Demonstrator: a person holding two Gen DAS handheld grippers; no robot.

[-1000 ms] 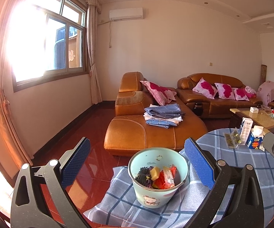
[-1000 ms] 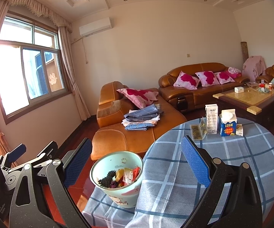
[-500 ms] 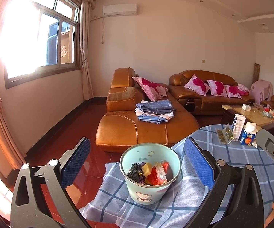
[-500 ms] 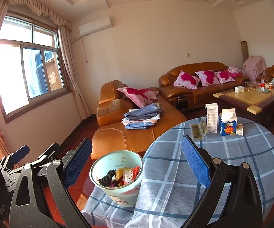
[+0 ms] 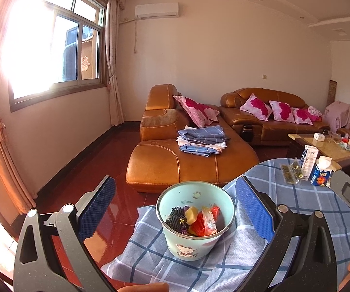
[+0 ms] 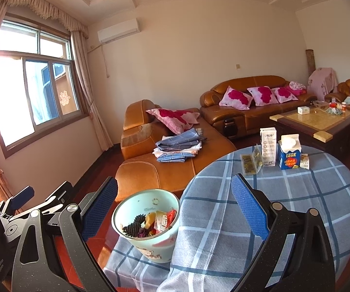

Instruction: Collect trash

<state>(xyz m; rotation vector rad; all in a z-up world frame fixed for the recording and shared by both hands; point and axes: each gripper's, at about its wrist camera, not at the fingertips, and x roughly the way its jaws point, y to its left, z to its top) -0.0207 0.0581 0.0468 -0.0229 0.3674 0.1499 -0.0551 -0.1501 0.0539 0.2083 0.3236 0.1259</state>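
Note:
A pale green bin (image 5: 194,221) (image 6: 148,223) with a cartoon print stands on a low checked cloth beside the round table. Inside it lie wrappers, a yellow piece and a dark ridged piece (image 5: 175,220). My left gripper (image 5: 173,208) is open, its blue pads either side of the bin and nearer the camera. My right gripper (image 6: 173,206) is open too, over the table's left edge, with nothing between its pads. At the table's far side stand a white carton (image 6: 268,149), a blue carton (image 6: 289,154), a clear snack packet (image 6: 250,164) and a small packet (image 6: 304,161).
The round table (image 6: 296,206) wears a blue checked cloth. Behind it are an orange leather sofa (image 5: 189,163) with folded cloths (image 5: 201,141), a coffee table (image 6: 318,124) and red tiled floor (image 5: 82,170). My left gripper shows at the right wrist view's left edge.
The left wrist view has swung and moved slightly, so the bin sits a little more to the right between its pads. The right gripper has barely moved. Both stay open.

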